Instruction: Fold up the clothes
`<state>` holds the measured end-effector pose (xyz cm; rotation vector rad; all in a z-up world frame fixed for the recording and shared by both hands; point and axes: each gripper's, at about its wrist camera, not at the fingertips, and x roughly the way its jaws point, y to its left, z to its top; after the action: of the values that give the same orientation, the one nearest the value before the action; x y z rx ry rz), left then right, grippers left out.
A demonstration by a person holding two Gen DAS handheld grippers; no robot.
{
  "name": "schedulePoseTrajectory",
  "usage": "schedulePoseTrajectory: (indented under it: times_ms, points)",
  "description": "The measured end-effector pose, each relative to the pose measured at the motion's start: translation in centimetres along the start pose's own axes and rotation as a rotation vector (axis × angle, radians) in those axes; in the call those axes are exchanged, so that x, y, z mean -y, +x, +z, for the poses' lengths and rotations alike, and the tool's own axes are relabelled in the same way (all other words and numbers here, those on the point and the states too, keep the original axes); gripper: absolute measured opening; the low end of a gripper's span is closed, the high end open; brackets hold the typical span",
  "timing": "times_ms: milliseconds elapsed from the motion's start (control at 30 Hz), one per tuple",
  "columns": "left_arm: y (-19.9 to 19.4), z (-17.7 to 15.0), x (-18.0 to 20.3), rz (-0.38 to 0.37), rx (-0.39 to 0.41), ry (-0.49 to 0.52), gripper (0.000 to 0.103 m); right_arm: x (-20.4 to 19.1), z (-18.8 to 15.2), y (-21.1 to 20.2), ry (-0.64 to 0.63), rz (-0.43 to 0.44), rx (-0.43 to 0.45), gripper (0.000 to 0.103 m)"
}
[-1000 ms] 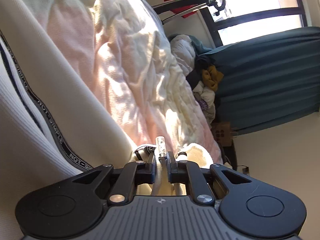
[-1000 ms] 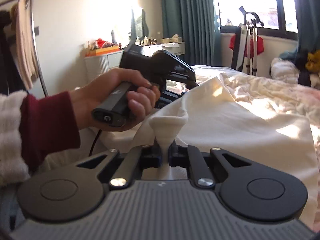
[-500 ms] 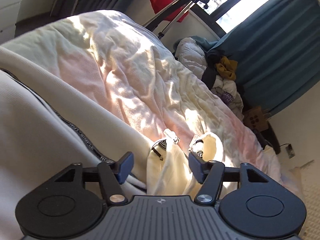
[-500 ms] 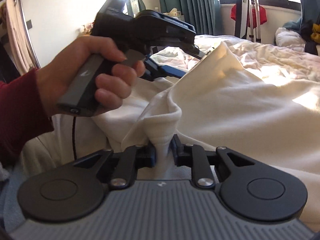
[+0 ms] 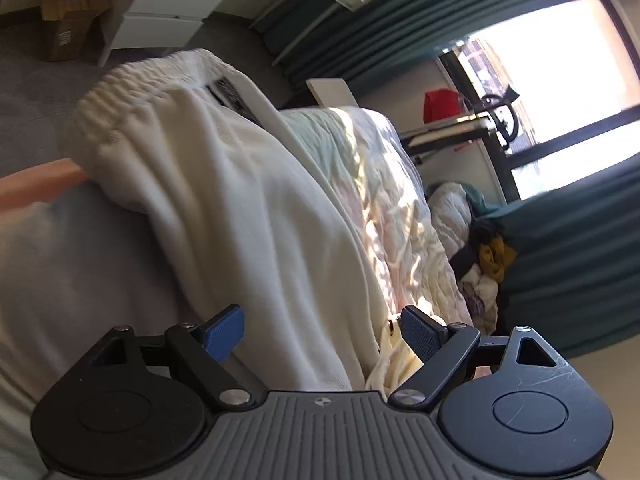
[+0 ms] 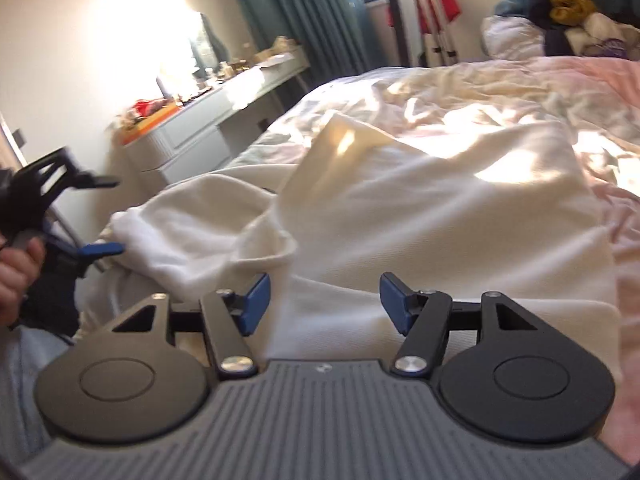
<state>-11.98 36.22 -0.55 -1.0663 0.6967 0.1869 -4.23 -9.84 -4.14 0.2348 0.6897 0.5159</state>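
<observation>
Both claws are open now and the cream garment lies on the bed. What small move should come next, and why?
Probably close the right claw on the garment's near edge for another fold: its open jaws sit just above that edge, the cloth lies bunched with one corner standing up, and the left claw holds nothing.

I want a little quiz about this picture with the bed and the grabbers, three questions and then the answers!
1. True or false: the right gripper is squeezing the cream garment.
2. What is the cream garment lying on? A) the bed B) the white dresser C) the floor
3. Fill in: the pads on the left gripper are the colour ____.

Key
1. False. Its jaws stand wide apart with the cloth lying loose between them.
2. A. It is spread over the rumpled bedding.
3. Blue.
</observation>
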Motion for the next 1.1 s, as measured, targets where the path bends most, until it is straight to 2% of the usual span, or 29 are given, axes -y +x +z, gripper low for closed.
schedulePoseTrajectory:
  times_ms: [67, 100, 200, 267, 333, 400, 433, 467, 500, 533, 600, 633, 667, 700, 767, 833, 867, 1000, 1100]
  points:
    - [-0.1, 1.0, -1.8, 0.045, 0.029, -0.076, 0.088, 1.7, 0.2, -0.1, 0.044, -0.097, 0.020, 0.064]
    - [0.2, 1.5, -2.4, 0.040, 0.037, -0.099, 0.087, 2.5, 0.4, -0.1, 0.072, -0.120, 0.037, 0.064]
    - [1.1, 2.9, -4.0, 0.015, 0.060, -0.160, 0.087, 4.5, 1.2, -0.4, 0.160, -0.134, 0.090, 0.065]
    - [2.2, 4.0, -4.5, 0.022, 0.091, -0.157, 0.086, 5.0, 1.2, -0.2, 0.175, -0.141, 0.117, 0.065]
    - [3.2, 5.2, -4.8, 0.049, 0.134, -0.133, 0.085, 4.8, 0.6, 1.1, 0.121, -0.165, 0.092, 0.065]
    - [4.3, 6.4, -4.8, 0.064, 0.161, -0.098, 0.085, 4.4, -0.6, 3.5, 0.025, -0.216, 0.020, 0.066]
    - [4.7, 6.9, -4.9, 0.071, 0.166, -0.096, 0.085, 4.2, -1.0, 4.4, -0.012, -0.234, -0.002, 0.069]
    - [5.0, 7.3, -5.2, 0.065, 0.172, -0.103, 0.085, 3.9, -1.0, 4.6, -0.025, -0.241, 0.005, 0.078]
    - [5.3, 7.6, -5.4, 0.058, 0.178, -0.112, 0.085, 3.7, -1.1, 4.7, -0.038, -0.247, 0.013, 0.083]
    - [5.6, 7.9, -5.7, 0.051, 0.185, -0.121, 0.083, 3.5, -1.1, 4.9, -0.052, -0.254, 0.020, 0.085]
    - [5.7, 8.5, -6.3, 0.036, 0.197, -0.157, 0.072, 3.0, -1.3, 5.3, -0.078, -0.267, 0.034, 0.085]
    - [5.7, 8.7, -6.5, 0.035, 0.205, -0.166, 0.061, 2.8, -1.3, 5.4, -0.092, -0.273, 0.042, 0.085]
    - [5.6, 8.8, -6.6, 0.036, 0.209, -0.167, 0.055, 2.5, -1.4, 5.6, -0.105, -0.280, 0.049, 0.086]
    - [5.6, 9.0, -6.5, 0.039, 0.214, -0.149, 0.047, 2.4, -1.4, 5.8, -0.116, -0.286, 0.051, 0.086]
    - [5.4, 9.3, -5.3, 0.058, 0.216, -0.071, 0.041, 2.3, -1.3, 6.1, -0.124, -0.294, 0.042, 0.088]
    - [4.7, 9.4, -2.6, 0.100, 0.234, 0.063, 0.025, 2.3, -1.1, 6.1, -0.116, -0.296, 0.038, 0.088]
    - [4.1, 9.3, -0.9, 0.105, 0.248, 0.128, 0.022, 2.3, -1.1, 6.1, -0.112, -0.295, 0.036, 0.088]
    - [1.8, 7.7, 5.6, 0.078, 0.313, 0.295, 0.018, 2.3, -0.7, 5.6, -0.090, -0.289, 0.033, 0.088]
    - [0.2, 4.2, 12.3, 0.049, 0.384, 0.436, 0.018, 2.8, 0.1, 4.5, -0.044, -0.294, 0.036, 0.085]
